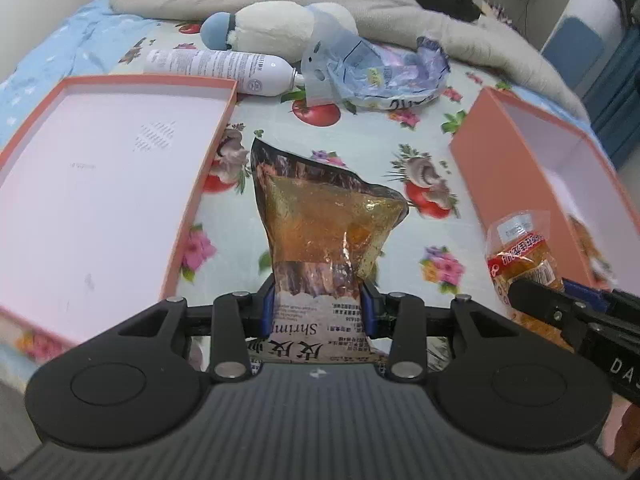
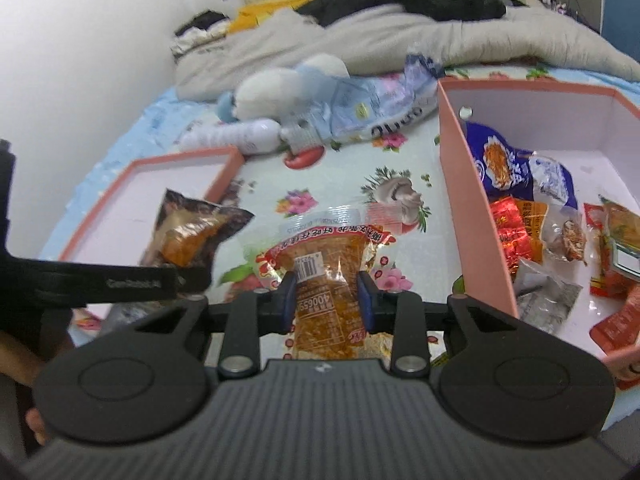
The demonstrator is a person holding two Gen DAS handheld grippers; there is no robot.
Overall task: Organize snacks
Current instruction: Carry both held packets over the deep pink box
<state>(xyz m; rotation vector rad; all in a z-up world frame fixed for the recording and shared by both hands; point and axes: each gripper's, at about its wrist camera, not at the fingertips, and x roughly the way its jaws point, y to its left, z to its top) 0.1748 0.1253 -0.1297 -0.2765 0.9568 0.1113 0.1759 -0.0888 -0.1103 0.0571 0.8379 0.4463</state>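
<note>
Left hand-held gripper [image 1: 318,306] is clamped on a shrimp snack bag [image 1: 320,232]: brown/gold crinkled foil w/ clear window, white label end between the pads, held above the floral bed sheet [image 1: 360,136]. Right hand-held gripper [image 2: 326,300] is closed on a clear orange snack packet [image 2: 326,276] w/ red print & barcode, just left of the pink box [image 2: 472,208]. 2 snacks held, 1 per gripper. 2 pink trays: the box, holding several packets, & its shallow lid [image 1: 100,184]. Also 1 white spray can [image 1: 224,70], 1 plush toy [image 1: 272,28].
</note>
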